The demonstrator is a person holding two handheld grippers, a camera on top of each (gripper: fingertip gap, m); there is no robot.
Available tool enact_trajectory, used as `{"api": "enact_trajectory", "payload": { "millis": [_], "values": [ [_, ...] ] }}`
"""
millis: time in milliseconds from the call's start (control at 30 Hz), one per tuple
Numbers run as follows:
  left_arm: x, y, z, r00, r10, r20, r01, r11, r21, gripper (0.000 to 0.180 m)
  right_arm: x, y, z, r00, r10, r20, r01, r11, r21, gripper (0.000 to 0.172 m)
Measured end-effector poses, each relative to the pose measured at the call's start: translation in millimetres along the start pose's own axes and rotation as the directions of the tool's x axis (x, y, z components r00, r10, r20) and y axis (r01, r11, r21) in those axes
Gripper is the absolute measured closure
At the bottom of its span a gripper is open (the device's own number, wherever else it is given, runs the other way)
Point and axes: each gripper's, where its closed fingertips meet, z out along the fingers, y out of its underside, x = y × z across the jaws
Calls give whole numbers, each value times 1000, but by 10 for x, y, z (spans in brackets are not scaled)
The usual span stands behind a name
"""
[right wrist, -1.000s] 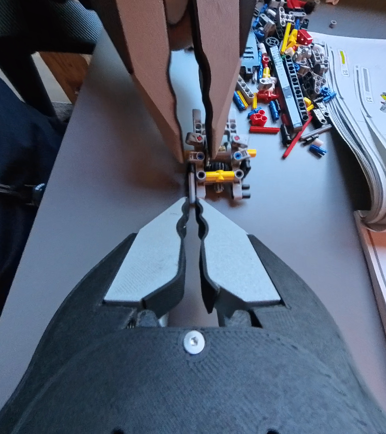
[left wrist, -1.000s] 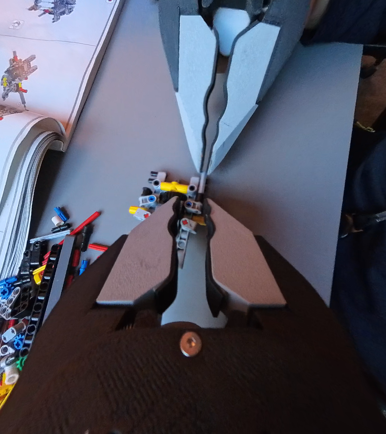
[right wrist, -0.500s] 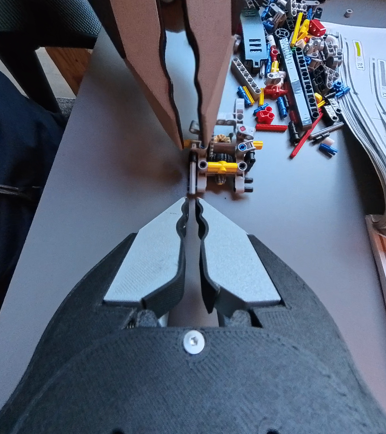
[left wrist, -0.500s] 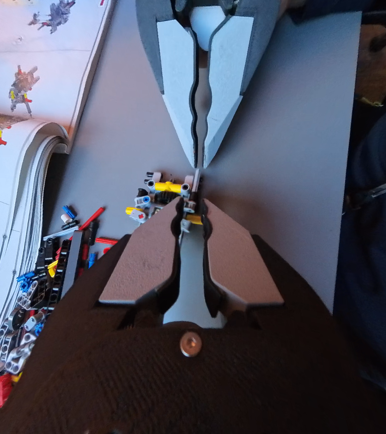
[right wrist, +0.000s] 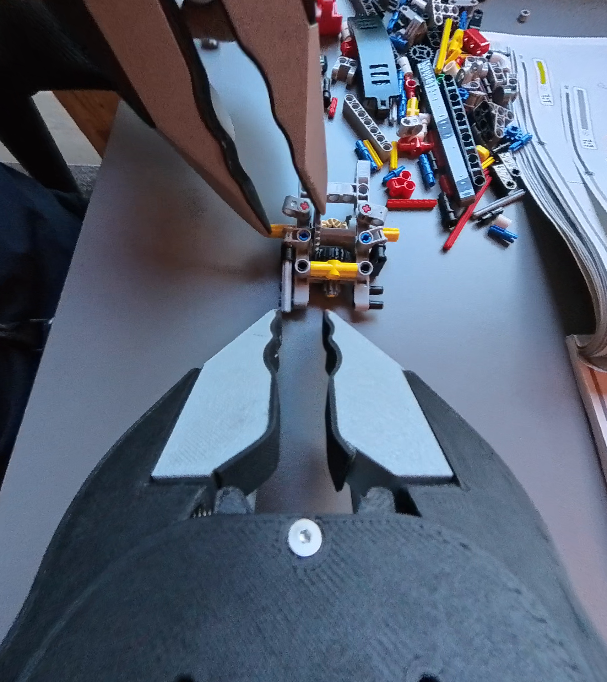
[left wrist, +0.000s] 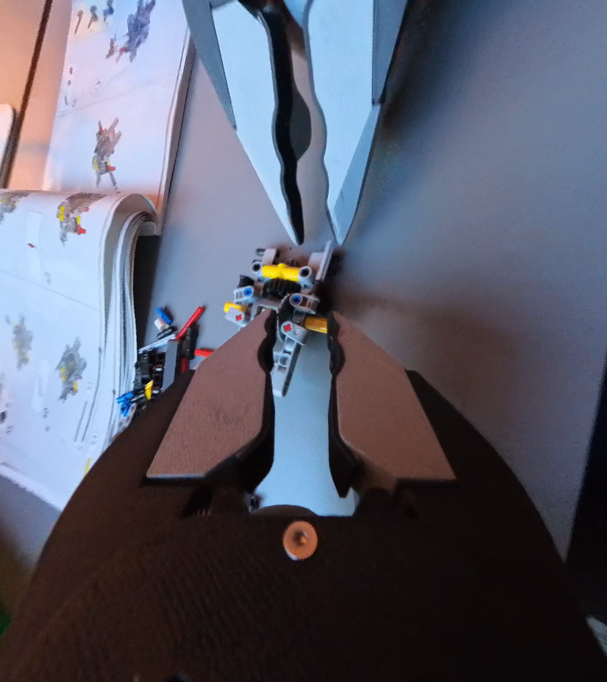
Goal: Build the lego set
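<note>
Both tools spread at the grey brick assembly (right wrist: 331, 258) on the tabletop (right wrist: 169, 295)
Left tool (left wrist: 300, 324) straddles the assembly's near end, pads not pressing; right tool (right wrist: 300, 313) gapes just short of its opposite end, gripping nothing. Loose brick pile (right wrist: 442, 103) and open instruction booklet (right wrist: 589, 147) lie beside it

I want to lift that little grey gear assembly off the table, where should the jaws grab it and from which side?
Judging by its shape, grip the gear assembly across its two grey side beams, coming from above. They look flat and parallel, while the yellow axle and black pins stick out and would slip.
</note>
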Motion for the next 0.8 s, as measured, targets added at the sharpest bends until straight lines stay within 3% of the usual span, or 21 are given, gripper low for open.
{"api": "enact_trajectory", "payload": {
  "millis": [133, 367, 467, 600, 800],
  "values": [
    [-30, 1, 19, 994, 46, 94, -45, 999, -4, 160, -68, -26, 19, 999, -41, 9, 41, 999, 5, 162],
    [-44, 12, 15, 994, 4, 105, -4, 1000, 3, 161, -170, -91, 73, 988, -149, -42, 149, 989, -10, 147],
    [-42, -4, 24, 994, 1, 110, -2, 1000, 11, 162, -112, -93, 51, 975, -188, -119, 186, 982, -33, 157],
    [-60, 13, 32, 993, -6, 116, 6, 1000, 5, 160, -110, -97, 110, 965, -217, -145, 210, 976, -61, 158],
    [-46, 31, -2, 994, 11, 106, -11, 1000, 5, 162, -115, -136, 63, 995, -82, -60, 84, 996, 21, 160]
  ]
}}
